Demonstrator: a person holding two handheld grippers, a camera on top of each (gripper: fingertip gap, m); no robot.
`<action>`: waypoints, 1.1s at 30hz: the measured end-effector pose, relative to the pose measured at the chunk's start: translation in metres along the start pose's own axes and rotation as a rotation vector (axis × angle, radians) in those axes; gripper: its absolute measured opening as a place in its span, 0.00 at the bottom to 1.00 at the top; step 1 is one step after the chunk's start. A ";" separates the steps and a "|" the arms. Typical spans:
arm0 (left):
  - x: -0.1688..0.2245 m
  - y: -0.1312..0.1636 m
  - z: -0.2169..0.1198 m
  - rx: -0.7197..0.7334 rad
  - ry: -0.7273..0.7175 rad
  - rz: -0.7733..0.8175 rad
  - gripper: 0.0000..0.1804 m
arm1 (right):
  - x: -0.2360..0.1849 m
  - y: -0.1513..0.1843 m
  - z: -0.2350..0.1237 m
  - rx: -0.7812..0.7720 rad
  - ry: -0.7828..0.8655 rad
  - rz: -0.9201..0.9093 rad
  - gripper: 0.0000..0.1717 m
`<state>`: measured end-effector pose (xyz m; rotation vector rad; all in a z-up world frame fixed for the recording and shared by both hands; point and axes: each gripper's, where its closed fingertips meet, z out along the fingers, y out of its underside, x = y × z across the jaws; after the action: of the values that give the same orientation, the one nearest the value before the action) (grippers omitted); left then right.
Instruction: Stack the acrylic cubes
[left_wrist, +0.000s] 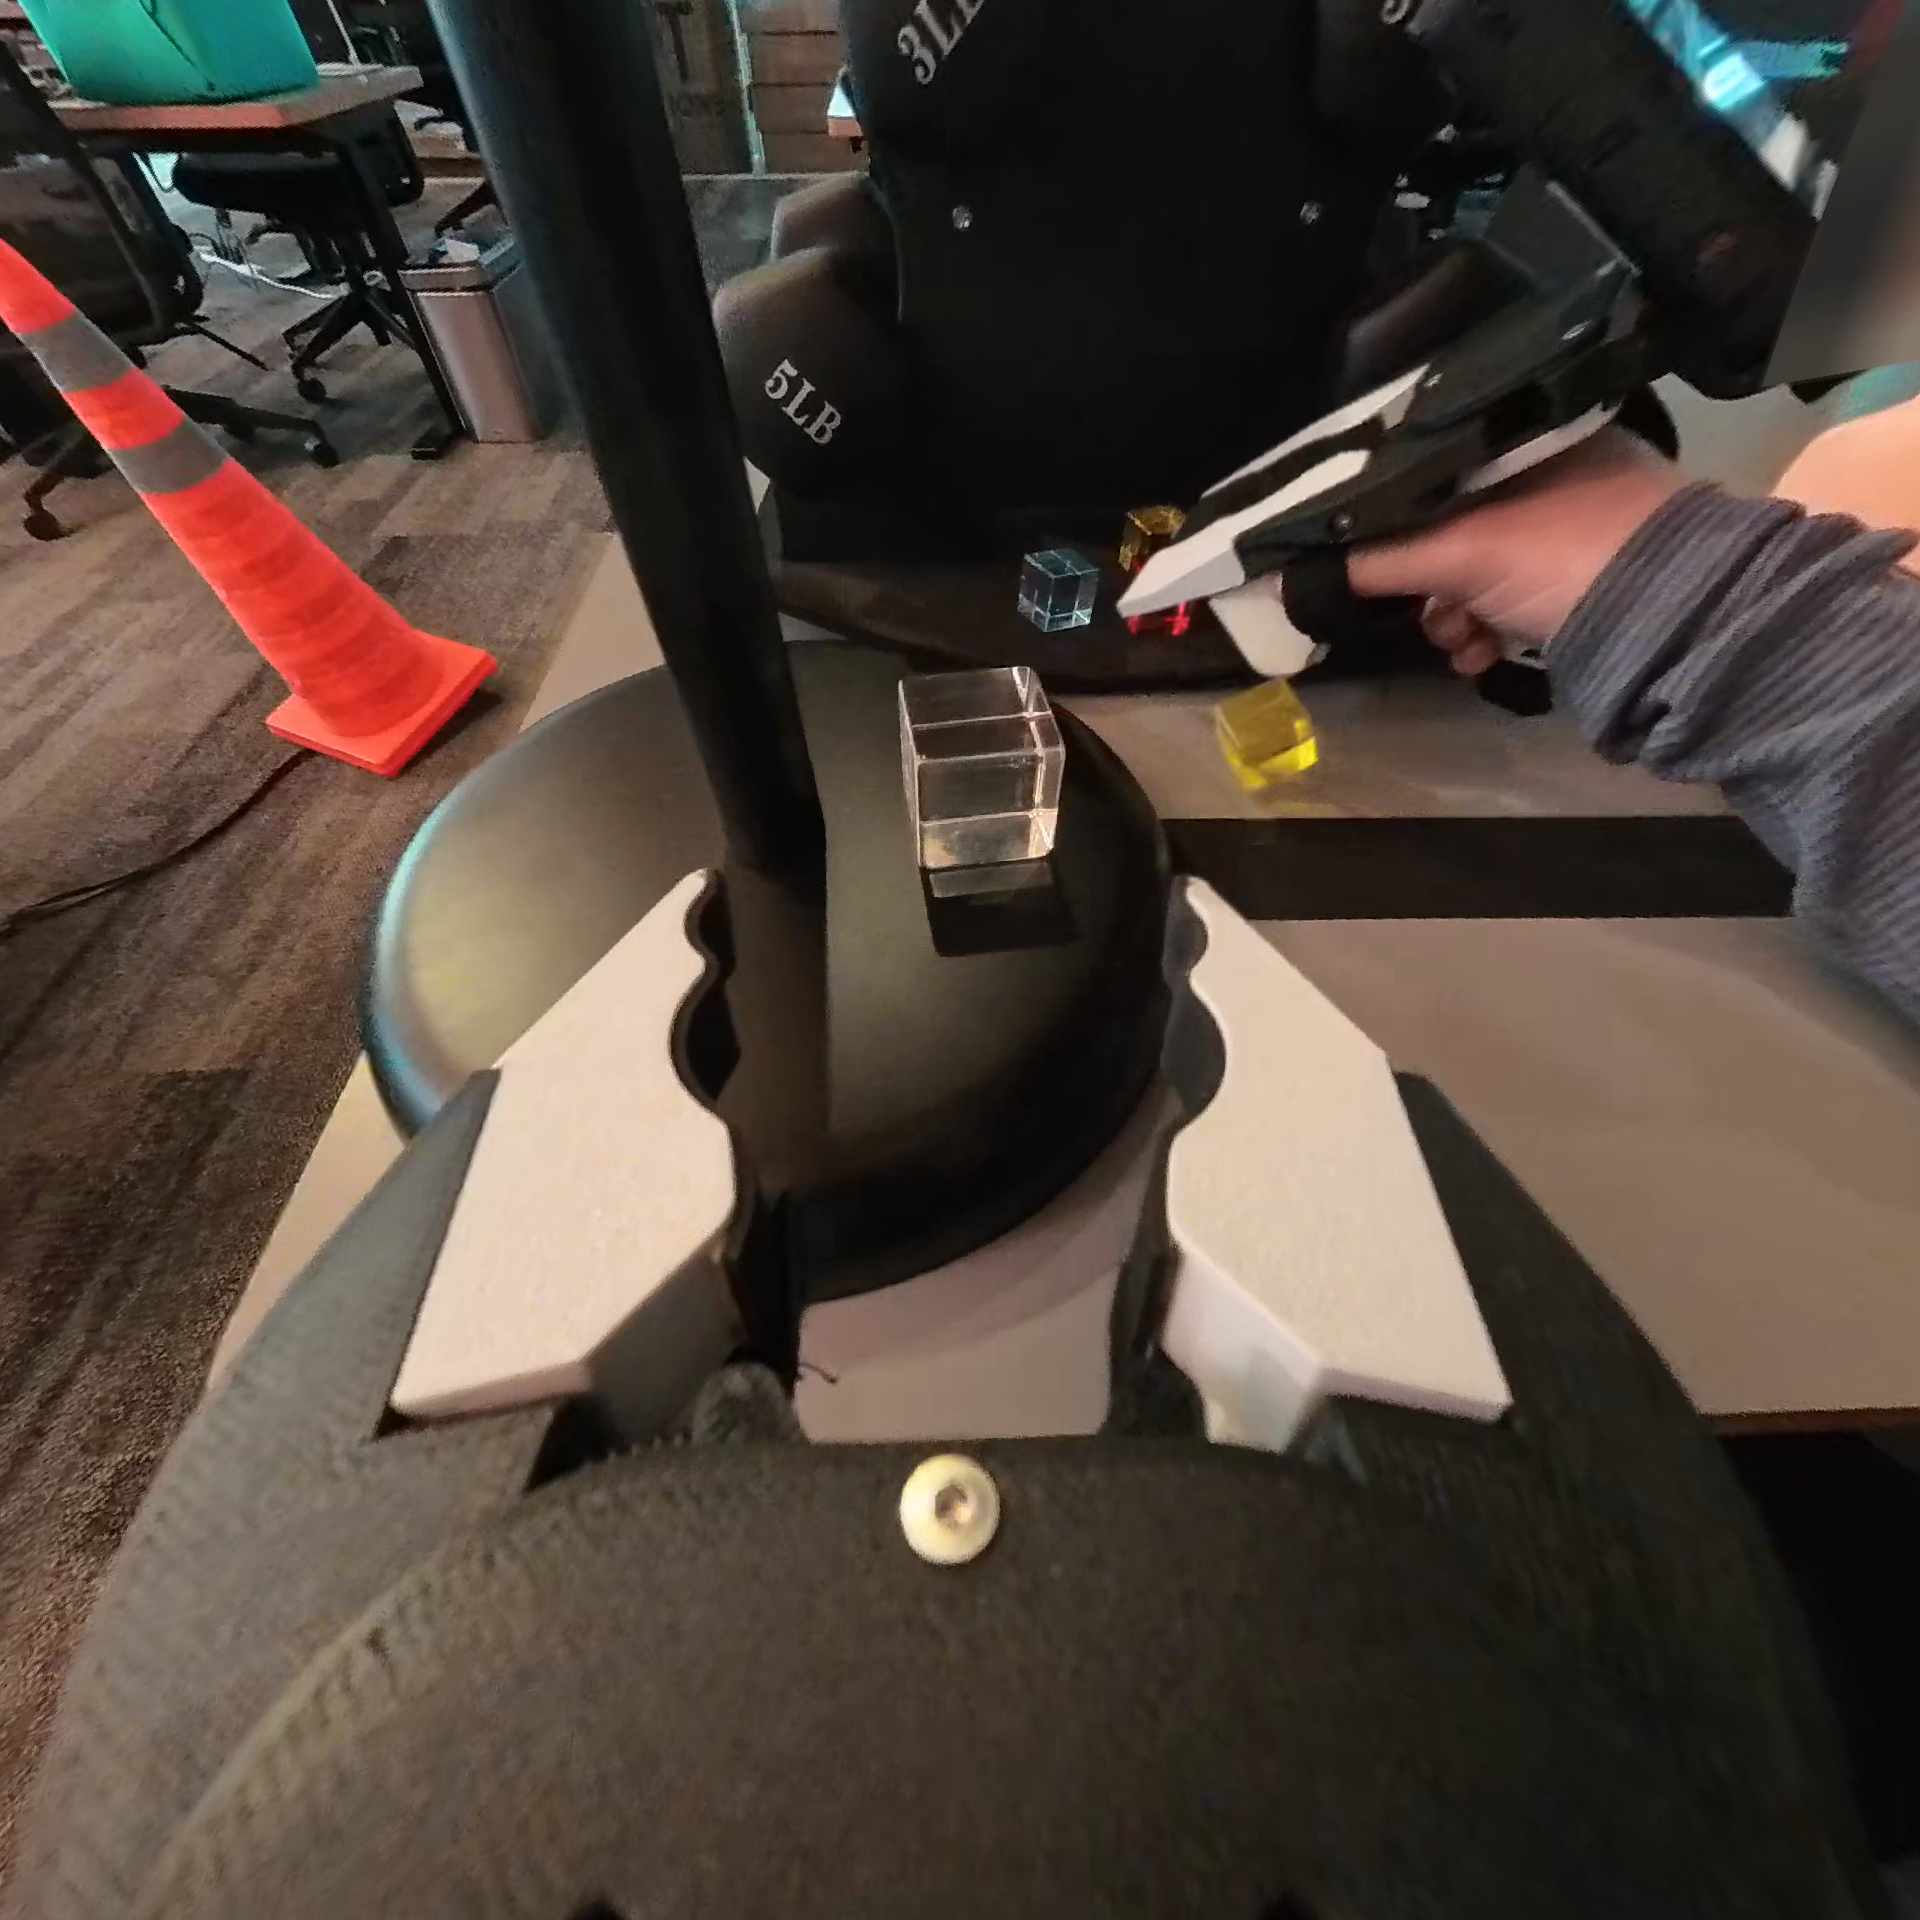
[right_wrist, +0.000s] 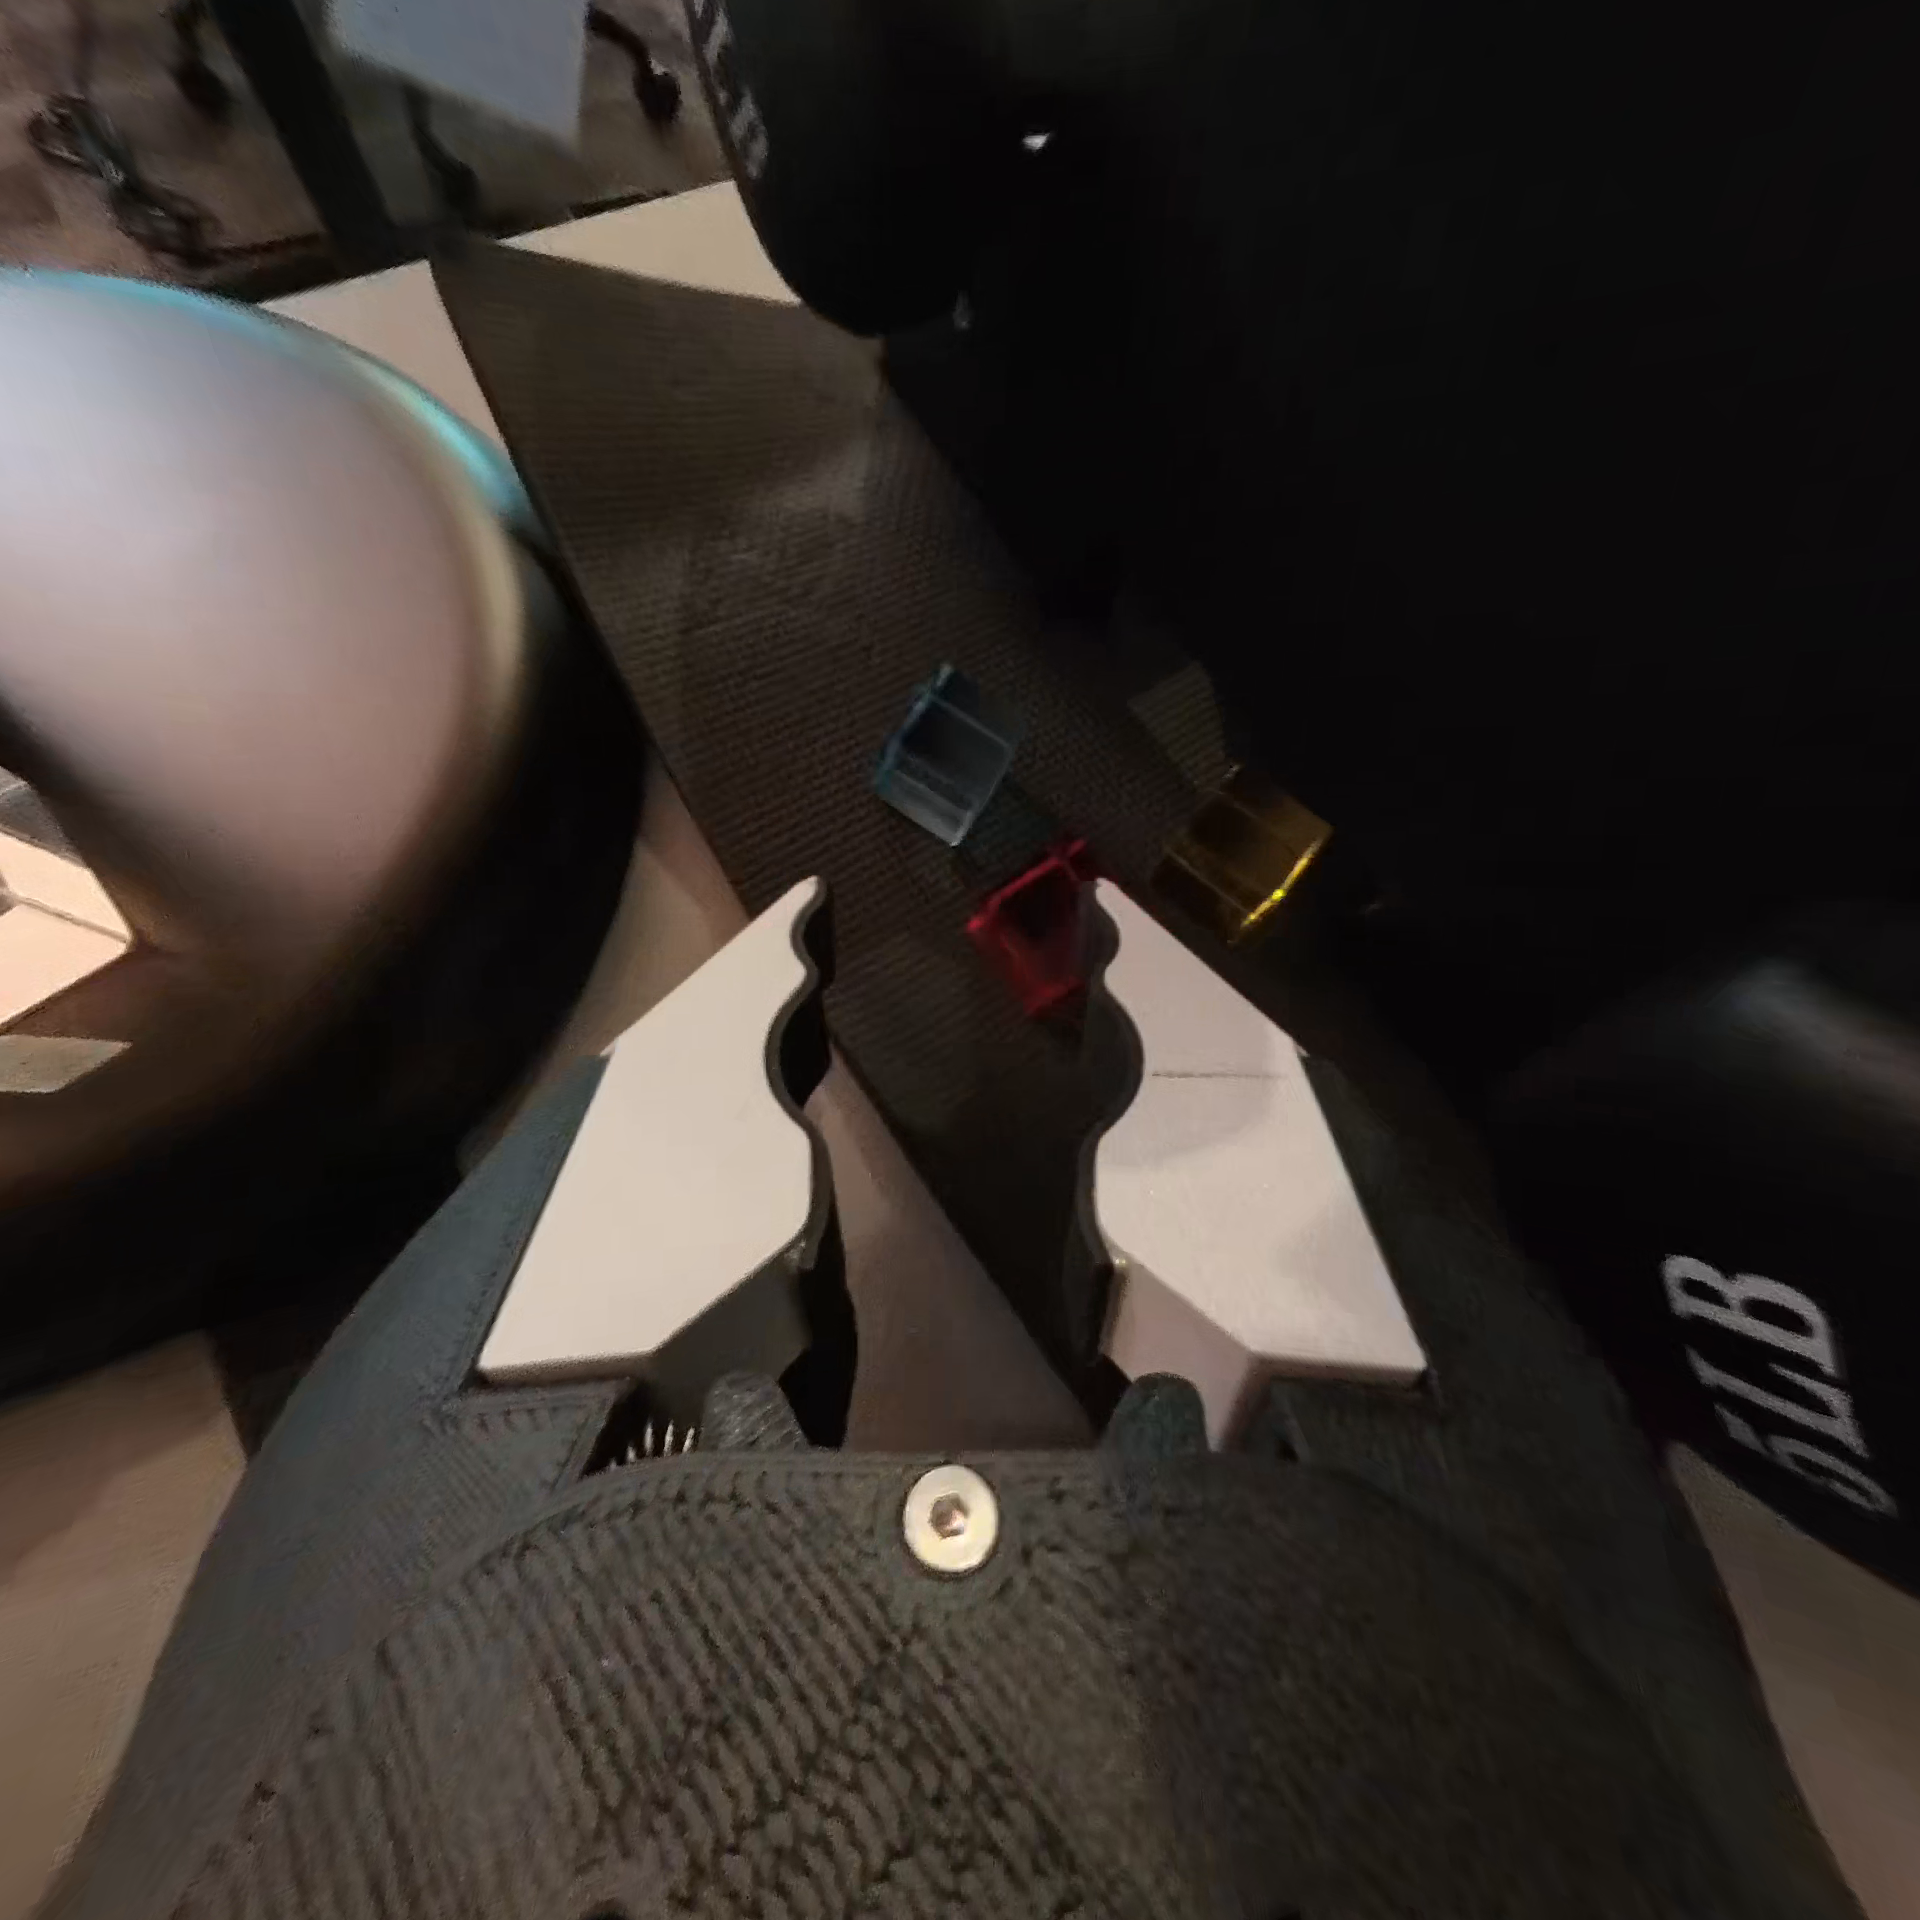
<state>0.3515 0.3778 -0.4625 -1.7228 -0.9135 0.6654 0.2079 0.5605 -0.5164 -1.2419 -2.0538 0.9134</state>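
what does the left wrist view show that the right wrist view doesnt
Only the left wrist view: a clear cube on a round black stand base ahead of the open left gripper, a bright yellow cube on the table, an orange cone, and the hand holding the right gripper.
Only the right wrist view: the right gripper's jaws stand apart, the red cube against one fingertip.
Both: blue cube, amber cube, dark mat, black dumbbells.
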 end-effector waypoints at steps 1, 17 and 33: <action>0.000 0.000 -0.002 0.001 0.000 -0.002 0.46 | 0.003 0.002 0.000 -0.010 -0.002 0.009 0.26; 0.020 0.009 0.041 -0.063 0.044 -0.001 0.48 | -0.069 0.074 -0.065 -0.122 -0.346 -0.099 0.28; 0.003 0.029 0.058 -0.235 0.115 0.111 0.24 | -0.134 -0.023 -0.097 0.203 -0.525 -0.197 0.15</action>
<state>0.3147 0.4057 -0.5089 -2.0110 -0.8465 0.5408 0.3237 0.4571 -0.4555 -0.7241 -2.3467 1.4217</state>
